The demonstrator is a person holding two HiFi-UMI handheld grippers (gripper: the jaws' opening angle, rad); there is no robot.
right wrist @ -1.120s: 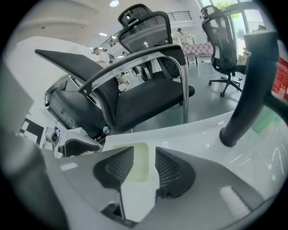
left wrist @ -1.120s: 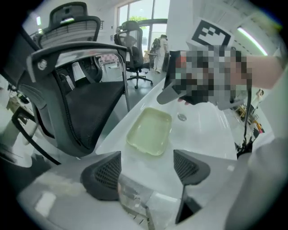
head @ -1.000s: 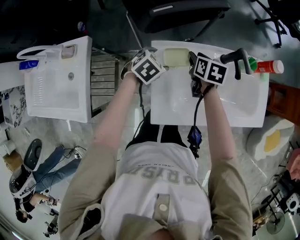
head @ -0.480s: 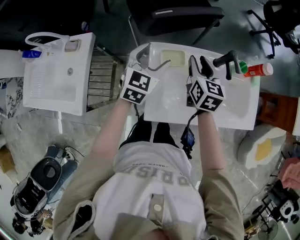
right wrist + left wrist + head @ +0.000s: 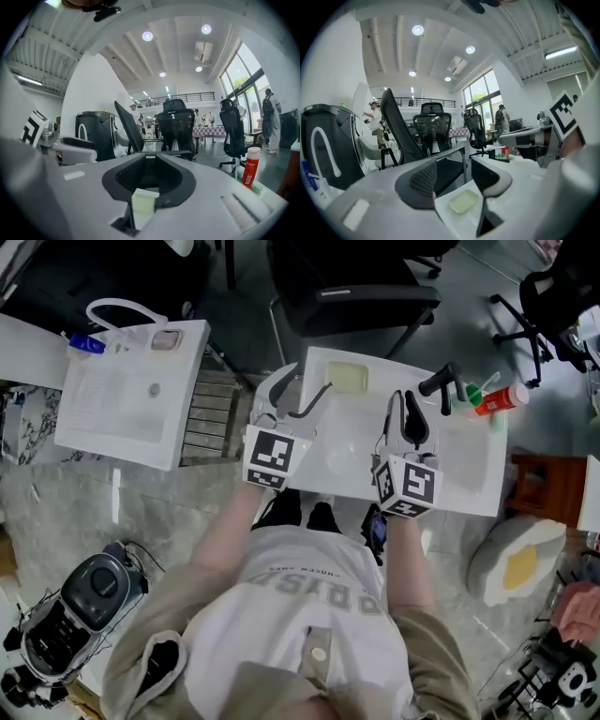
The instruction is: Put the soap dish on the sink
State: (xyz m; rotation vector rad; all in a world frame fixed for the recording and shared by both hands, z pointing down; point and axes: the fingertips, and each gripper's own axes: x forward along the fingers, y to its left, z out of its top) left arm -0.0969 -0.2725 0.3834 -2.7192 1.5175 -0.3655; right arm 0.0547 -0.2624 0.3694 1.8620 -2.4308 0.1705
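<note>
- My left tongs (image 5: pixel 298 397) are held over the near left part of the white sink (image 5: pixel 469 474). Their jaws stand moderately apart, having just been closing, and they grip nothing.
- In the left gripper view, the left tongs (image 5: pixel 457 180) frame the soap dish (image 5: pixel 463 202) in their gap. The dish lies beyond and below the tips, clear of both pads.
- My right tongs (image 5: pixel 405 416) are level with the left pair, above the middle of the basin. Their jaws have just been closing to a narrow slit, and the head view shows nothing caught between them.
- In the right gripper view, a pale green patch shows low through the slit of the right tongs (image 5: pixel 152 161). I can't tell what it is from there.
- The soap dish (image 5: pixel 347 378), pale green and rectangular, sits flat on the sink's far rim near its left corner, apart from both tongs.
- A black faucet (image 5: pixel 442 381) stands on the far rim, right of the dish.
- A red bottle (image 5: pixel 497 397) lies at the far right corner, just past the faucet.
- A second white sink (image 5: pixel 122 399) stands well off to the left.
- A black office chair (image 5: pixel 361 296) stands beyond the sink.
</note>
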